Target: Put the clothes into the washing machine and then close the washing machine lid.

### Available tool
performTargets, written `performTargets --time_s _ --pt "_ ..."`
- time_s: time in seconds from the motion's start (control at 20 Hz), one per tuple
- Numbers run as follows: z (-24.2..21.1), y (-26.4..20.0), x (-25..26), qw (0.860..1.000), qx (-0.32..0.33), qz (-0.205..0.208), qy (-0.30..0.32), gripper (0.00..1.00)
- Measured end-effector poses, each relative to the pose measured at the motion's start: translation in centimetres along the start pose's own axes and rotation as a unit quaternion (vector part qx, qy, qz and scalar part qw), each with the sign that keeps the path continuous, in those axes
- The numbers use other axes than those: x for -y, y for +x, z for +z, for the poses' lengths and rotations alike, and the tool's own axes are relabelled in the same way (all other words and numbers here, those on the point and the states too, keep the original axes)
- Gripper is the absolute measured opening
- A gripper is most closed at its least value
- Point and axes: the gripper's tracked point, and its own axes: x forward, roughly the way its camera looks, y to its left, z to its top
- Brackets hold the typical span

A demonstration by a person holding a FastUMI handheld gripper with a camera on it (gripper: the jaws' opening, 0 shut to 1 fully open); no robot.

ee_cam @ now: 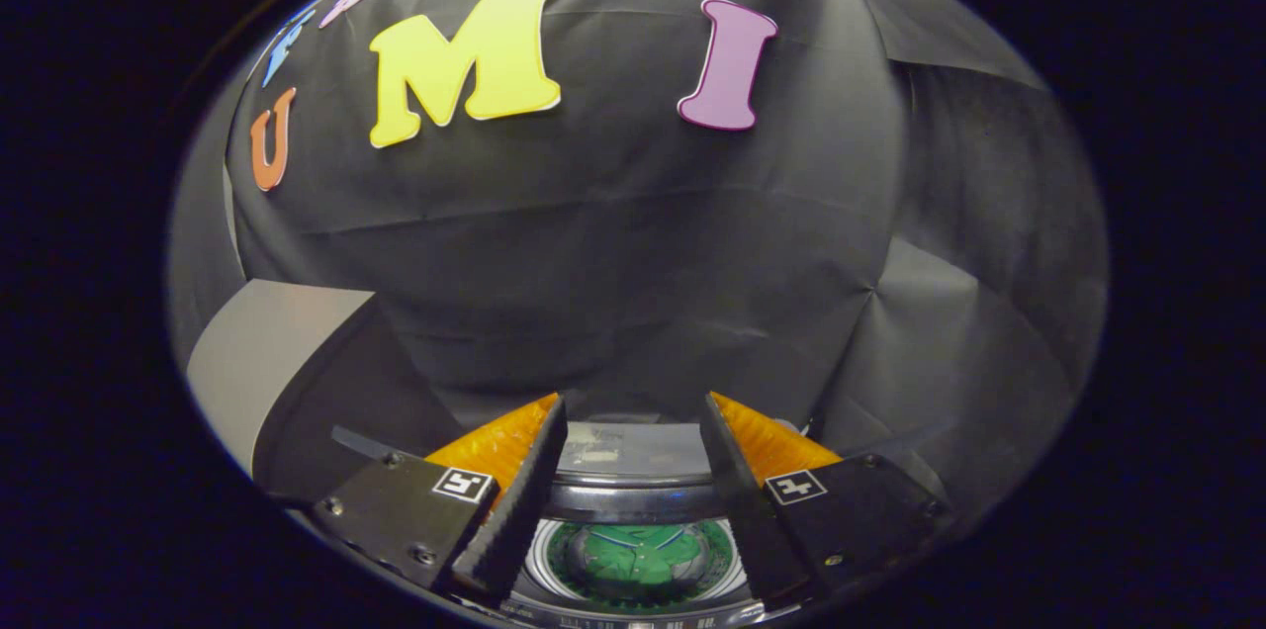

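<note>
Small square black-and-white markers sit on the two black finger mounts; the print low on the washing machine's panel is too small to read. At left, a pale grey raised panel with a dark inner face, possibly the lid, stands against the black cloth wall, which closes off the whole background. The gripper hangs with its orange-backed fingers spread apart and nothing between them. Between and below the fingers lies the washing machine, its round opening showing green clothes inside the drum. The machine's grey rear deck lies just ahead of the fingertips.
</note>
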Motion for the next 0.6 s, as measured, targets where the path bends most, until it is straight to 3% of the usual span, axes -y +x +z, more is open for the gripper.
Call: performTargets --time_s 0.6 --pt "-0.93 0.37 0.29 1.0 -0.021 -0.01 -0.011 0.89"
